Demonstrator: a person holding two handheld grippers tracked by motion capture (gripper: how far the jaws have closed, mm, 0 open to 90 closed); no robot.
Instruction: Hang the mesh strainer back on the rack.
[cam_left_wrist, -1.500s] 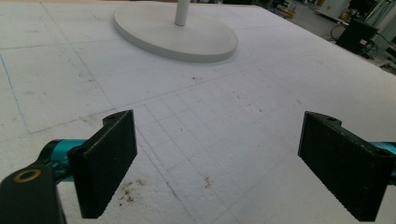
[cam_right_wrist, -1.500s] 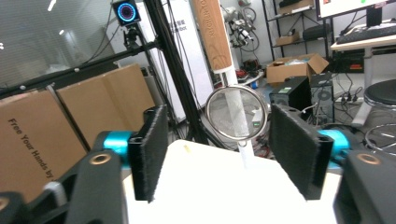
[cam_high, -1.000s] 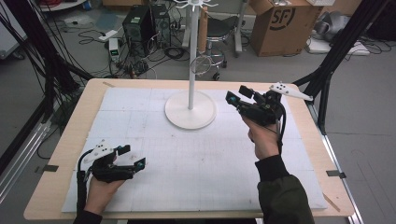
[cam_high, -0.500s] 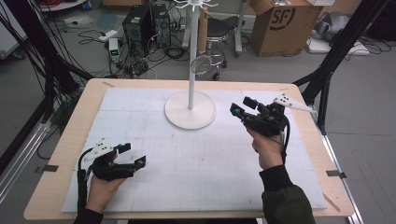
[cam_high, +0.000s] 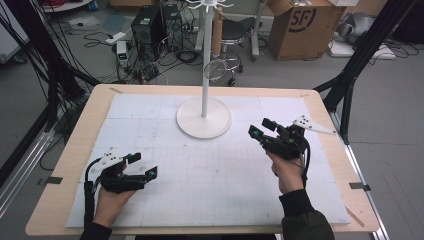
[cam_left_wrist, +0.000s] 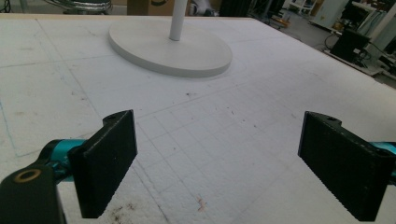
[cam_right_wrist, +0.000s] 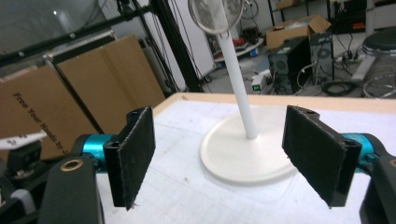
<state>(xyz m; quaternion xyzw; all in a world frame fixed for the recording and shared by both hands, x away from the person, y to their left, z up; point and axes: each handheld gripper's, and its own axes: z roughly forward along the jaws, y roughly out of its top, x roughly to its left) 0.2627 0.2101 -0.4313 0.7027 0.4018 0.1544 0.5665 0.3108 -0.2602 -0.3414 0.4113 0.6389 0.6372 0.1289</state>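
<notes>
Overhead, the high view has the left tool (cam_high: 141, 165) low over the bench's (cam_high: 80, 135) white mat (cam_high: 200, 170) near the front-left corner, and the right tool (cam_high: 262, 129) raised just right of the white stand's (cam_high: 203, 118) round base. Both are empty. Along the left tool (cam_left_wrist: 217, 163), jaws wide, the base (cam_left_wrist: 170, 49) lies well ahead across the gridded mat. Along the right tool (cam_right_wrist: 218, 158), jaws also wide, the pole (cam_right_wrist: 238, 84) rises close between them, carrying a wire ring (cam_right_wrist: 215, 16) up top.
</notes>
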